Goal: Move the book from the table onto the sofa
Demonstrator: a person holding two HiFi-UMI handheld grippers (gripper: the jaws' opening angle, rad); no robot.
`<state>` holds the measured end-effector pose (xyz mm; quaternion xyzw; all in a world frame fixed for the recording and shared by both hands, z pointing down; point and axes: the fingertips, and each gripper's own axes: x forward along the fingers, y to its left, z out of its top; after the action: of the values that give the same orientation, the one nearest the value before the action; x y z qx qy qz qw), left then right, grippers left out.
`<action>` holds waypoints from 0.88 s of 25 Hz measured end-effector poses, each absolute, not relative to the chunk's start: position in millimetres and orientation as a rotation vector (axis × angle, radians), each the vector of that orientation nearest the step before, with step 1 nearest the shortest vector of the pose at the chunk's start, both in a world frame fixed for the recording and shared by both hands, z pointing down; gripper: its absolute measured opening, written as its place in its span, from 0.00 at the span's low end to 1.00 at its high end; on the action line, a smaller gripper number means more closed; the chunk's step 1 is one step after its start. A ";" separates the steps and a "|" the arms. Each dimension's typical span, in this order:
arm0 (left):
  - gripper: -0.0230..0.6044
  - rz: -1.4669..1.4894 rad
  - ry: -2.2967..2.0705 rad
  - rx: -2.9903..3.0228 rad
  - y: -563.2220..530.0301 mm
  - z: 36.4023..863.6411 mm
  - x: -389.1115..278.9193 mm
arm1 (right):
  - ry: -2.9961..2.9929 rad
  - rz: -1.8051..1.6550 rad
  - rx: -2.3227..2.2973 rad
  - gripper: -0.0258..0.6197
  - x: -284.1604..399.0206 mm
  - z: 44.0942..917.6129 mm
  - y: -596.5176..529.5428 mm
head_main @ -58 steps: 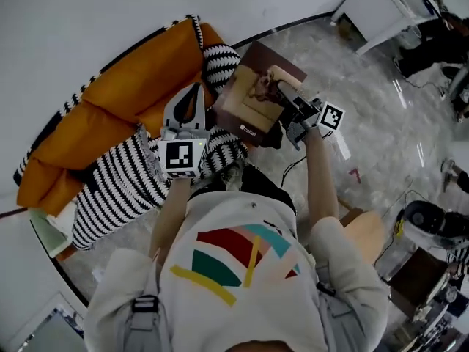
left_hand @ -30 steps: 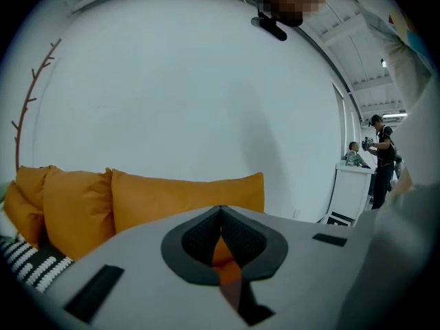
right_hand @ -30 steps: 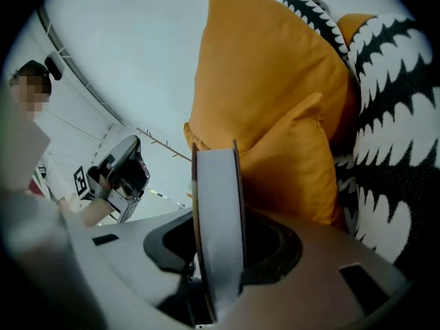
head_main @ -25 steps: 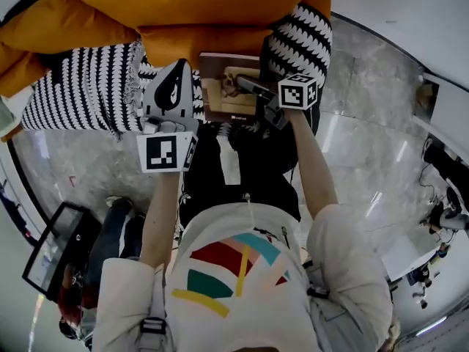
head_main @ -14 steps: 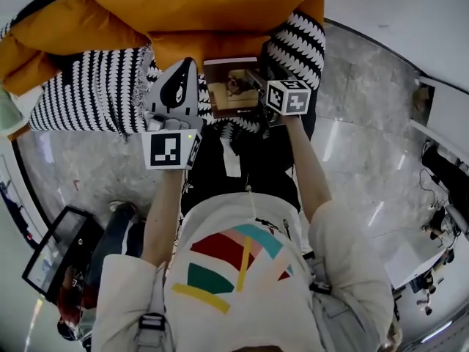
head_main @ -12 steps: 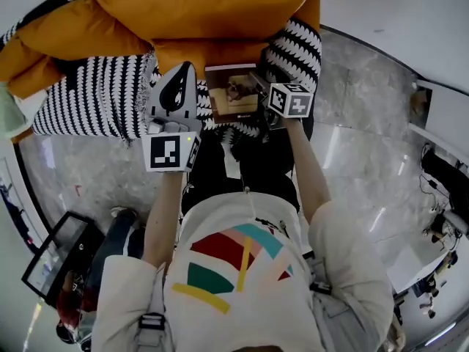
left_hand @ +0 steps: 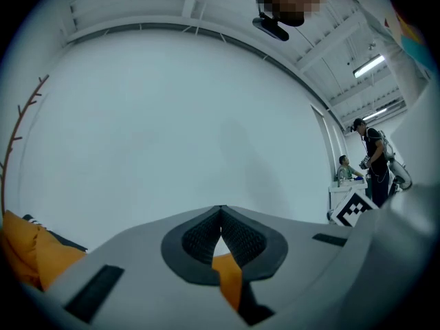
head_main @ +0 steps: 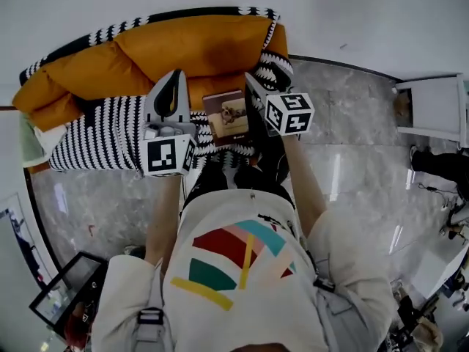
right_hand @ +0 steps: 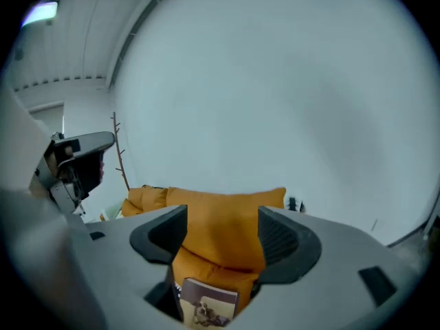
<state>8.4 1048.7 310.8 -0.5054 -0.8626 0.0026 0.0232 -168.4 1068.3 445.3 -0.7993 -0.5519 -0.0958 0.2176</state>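
Book (head_main: 227,116) lies flat, cover up, at the front of the orange sofa (head_main: 183,50) seat, with the striped throw (head_main: 102,134) to its left and a striped cushion (head_main: 271,68) just to its right. Nothing is touching it.

Change: a moment ago the right gripper (head_main: 256,97) was at the book's right edge. Its jaws have just been opening and now stand wide apart and empty. In the right gripper view the book (right_hand: 206,306) sits low in frame, well below the pads, with only the sofa back showing between them. The gripper has lifted clear.

Left gripper (head_main: 174,75) is also raised, with its jaws clenched tip to tip on nothing.

Judgement: the placement looks complete. The book appears to rest stably, so only the withdrawal remains.
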 end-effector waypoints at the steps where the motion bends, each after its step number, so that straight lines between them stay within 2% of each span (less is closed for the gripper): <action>1: 0.05 0.027 -2.690 -1.567 1047.6 298.7 6.9 | -1.558 -0.273 -2.264 0.55 -164.5 419.4 1065.3; 2: 0.05 0.046 -2.716 -1.565 1045.9 288.2 4.8 | -1.602 -0.281 -2.306 0.47 -161.6 394.6 1061.4; 3: 0.05 0.061 -2.741 -1.561 1042.2 279.9 3.0 | -1.652 -0.285 -2.344 0.30 -158.4 371.1 1055.1; 5: 0.05 0.064 -2.779 -1.560 1029.3 269.2 2.2 | -1.742 -0.269 -2.407 0.08 -148.2 330.4 1034.0; 10: 0.05 0.018 -2.851 -1.522 994.9 257.2 7.0 | -1.909 -0.189 -2.426 0.06 -113.2 281.6 968.8; 22: 0.05 0.101 -2.884 -1.438 964.1 254.2 22.7 | -1.953 -0.169 -2.416 0.06 -79.4 278.5 927.5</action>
<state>22.7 964.1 254.2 -0.4456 -0.8937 0.0313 -0.0415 -79.4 927.5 278.5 -0.7764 -0.6277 -0.0544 0.0154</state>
